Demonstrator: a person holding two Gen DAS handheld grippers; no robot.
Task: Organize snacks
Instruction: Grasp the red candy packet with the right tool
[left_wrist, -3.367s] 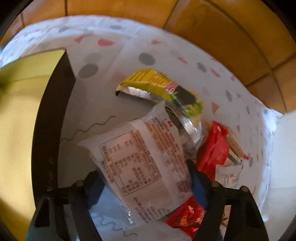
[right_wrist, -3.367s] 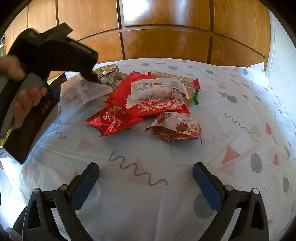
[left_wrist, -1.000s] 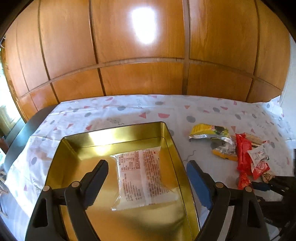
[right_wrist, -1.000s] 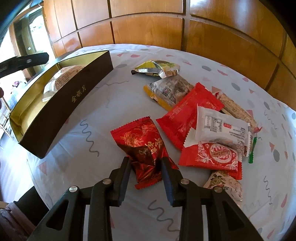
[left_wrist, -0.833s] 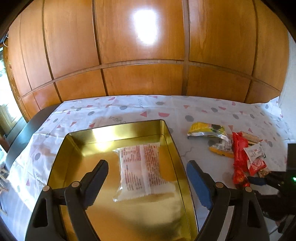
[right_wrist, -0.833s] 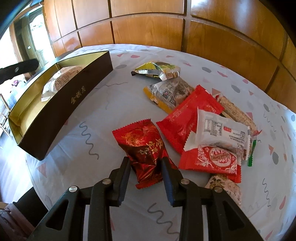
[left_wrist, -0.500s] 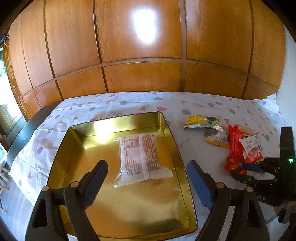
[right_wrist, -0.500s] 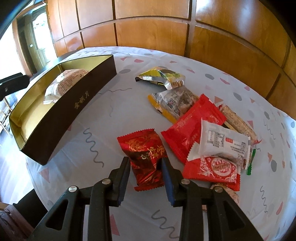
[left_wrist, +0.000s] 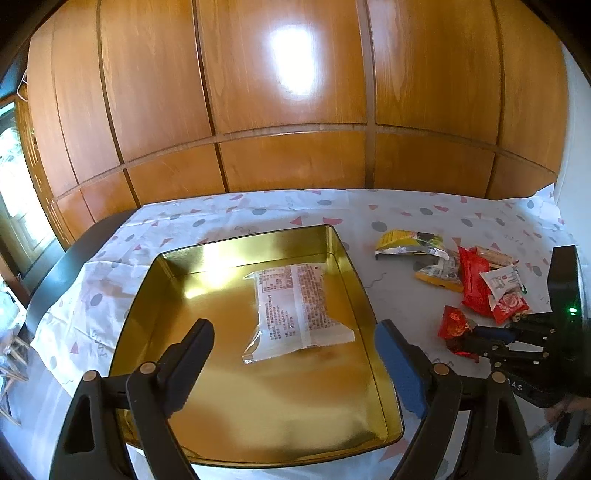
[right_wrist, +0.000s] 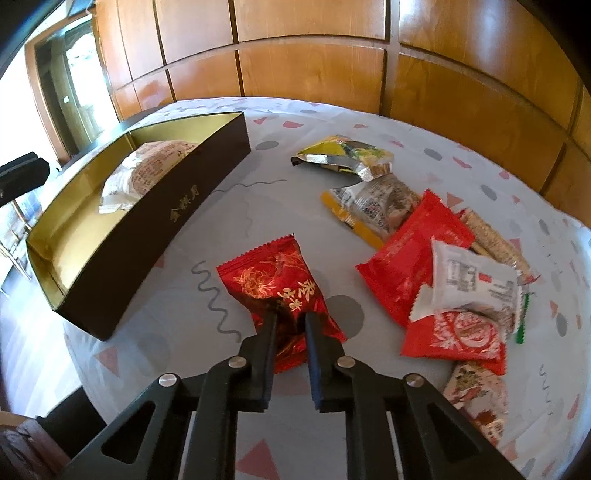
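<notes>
A gold-lined tin box with dark outer walls sits on the patterned tablecloth. A white printed snack packet lies inside it, also seen in the right wrist view. My left gripper is open and empty above the box's near half. My right gripper is shut on a dark red snack packet and holds it just above the cloth, right of the box. The same packet shows in the left wrist view.
A pile of snacks lies right of the box: a yellow packet, a clear packet, a red packet, a white packet, a grain bar. Wood panelling backs the table. The table edge is near.
My left gripper let the white packet go into the box and drew back above it. My right gripper closed on the dark red packet and has lifted it toward the box.
</notes>
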